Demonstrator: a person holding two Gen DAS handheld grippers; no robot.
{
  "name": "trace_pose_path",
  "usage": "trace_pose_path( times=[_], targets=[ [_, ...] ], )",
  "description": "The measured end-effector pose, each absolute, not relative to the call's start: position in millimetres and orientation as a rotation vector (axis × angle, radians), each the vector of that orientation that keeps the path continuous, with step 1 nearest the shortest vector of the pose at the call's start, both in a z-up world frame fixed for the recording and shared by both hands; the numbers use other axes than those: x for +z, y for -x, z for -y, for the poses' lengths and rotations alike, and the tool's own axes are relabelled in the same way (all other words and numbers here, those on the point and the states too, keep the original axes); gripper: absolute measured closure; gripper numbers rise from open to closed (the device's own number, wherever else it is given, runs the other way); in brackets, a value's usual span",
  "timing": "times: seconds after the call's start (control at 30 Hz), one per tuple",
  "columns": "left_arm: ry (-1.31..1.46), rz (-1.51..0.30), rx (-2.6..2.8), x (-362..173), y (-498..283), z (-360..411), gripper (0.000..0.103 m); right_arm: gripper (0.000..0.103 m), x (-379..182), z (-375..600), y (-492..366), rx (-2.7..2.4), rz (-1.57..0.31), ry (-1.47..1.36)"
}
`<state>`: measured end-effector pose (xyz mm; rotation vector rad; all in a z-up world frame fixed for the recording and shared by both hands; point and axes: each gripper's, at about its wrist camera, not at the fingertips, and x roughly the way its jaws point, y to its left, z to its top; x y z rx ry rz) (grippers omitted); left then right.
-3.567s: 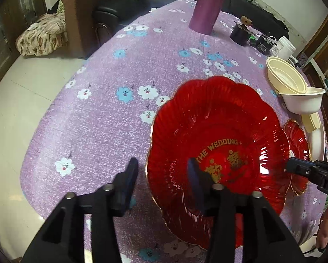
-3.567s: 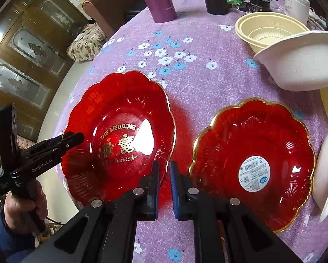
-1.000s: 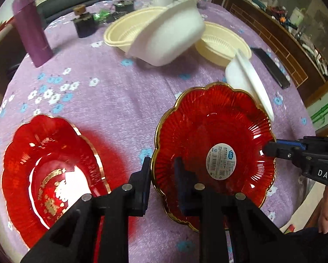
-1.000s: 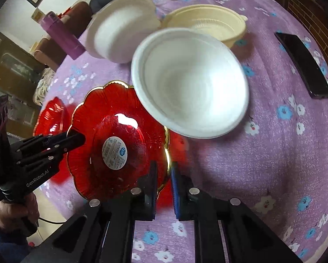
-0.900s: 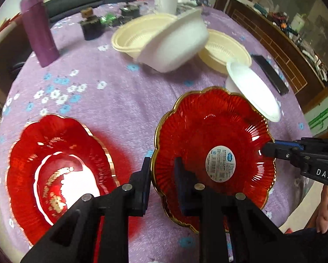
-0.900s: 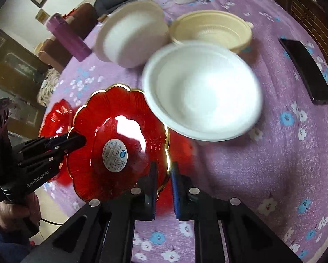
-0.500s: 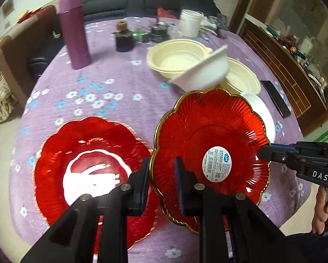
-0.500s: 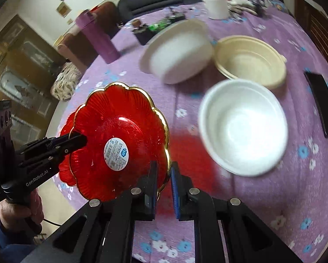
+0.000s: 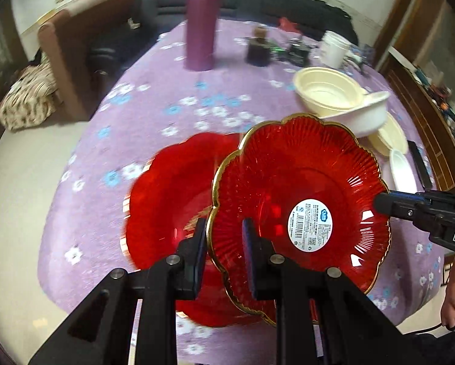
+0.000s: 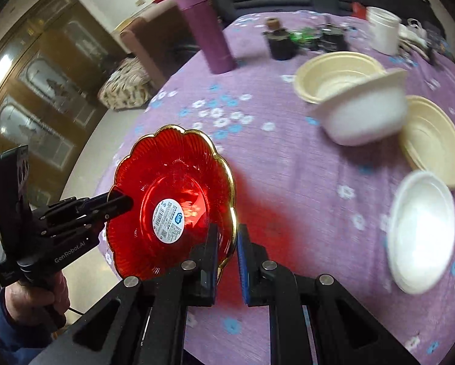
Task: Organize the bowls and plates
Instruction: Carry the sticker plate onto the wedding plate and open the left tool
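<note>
A round table point(image 9: 154, 115) under a purple cloth with white and blue flowers fills the room's middle, with a dark sofa point(image 9: 257, 3) behind it and a brown armchair point(image 9: 75, 45) at about ten o'clock. On the far side stand a tall purple flask point(image 9: 201, 21), a small dark jar point(image 9: 257, 48) and a white tub point(image 9: 333, 50).

Both grippers carry one red scalloped plate with a gold rim point(image 9: 300, 188), lifted off the cloth and tilted, its white barcode sticker point(image 9: 310, 225) facing up. The left gripper point(image 9: 224, 243) pinches the rim at the plate's seven o'clock edge, one finger on each face. The right gripper point(image 10: 227, 243) nips the rim on the opposite side, its jaws pressed nearly together on the thin edge. A hand point(image 10: 36, 298) grips the left tool's handle.

Beneath and to the nine o'clock side of the lifted plate lies a second red plate point(image 9: 166, 194), flat on the cloth and blurred; the carried one overlaps it in the left wrist view.

Toward two o'clock sit the bowls: a cream bowl point(image 10: 333, 76), a white bowl point(image 10: 364, 115) tipped against its rim, a second cream bowl point(image 10: 434, 140), and a white bowl lying near the table edge point(image 10: 422, 237).
</note>
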<state>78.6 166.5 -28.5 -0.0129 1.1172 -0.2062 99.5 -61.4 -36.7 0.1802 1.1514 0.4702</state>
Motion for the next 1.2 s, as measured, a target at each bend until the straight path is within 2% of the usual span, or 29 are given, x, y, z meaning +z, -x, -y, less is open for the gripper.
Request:
trace_pose_path(
  times=[0.33,0.77,0.87,0.93,1.03,1.2],
  targets=[
    [0.039,-1.178,-0.122,-64,-87,-208,0.082,0.090,-67,7,-119,0.488,-1.209,-0.092],
    [0.007,-1.195,-0.103,-87,-102,-209,0.081,0.090,-99,-9,-142,0.446,-1.261,-0.038],
    [0.015,-1.192,-0.106,-86,-105,-209,0.078,0.090,-100,-11,-143,0.443,-1.259,-0.031],
    [0.024,-1.192,-0.111,-86,-105,-209,0.071,0.089,-101,-11,-144,0.440,-1.261,-0.032],
    [0.014,-1.191,-0.115,-86,-106,-205,0.066,0.089,-100,-14,-143,0.436,-1.259,-0.019],
    [0.023,-1.191,-0.122,-86,-106,-205,0.064,0.088,-100,-13,-143,0.438,-1.268,-0.030]
  ],
)
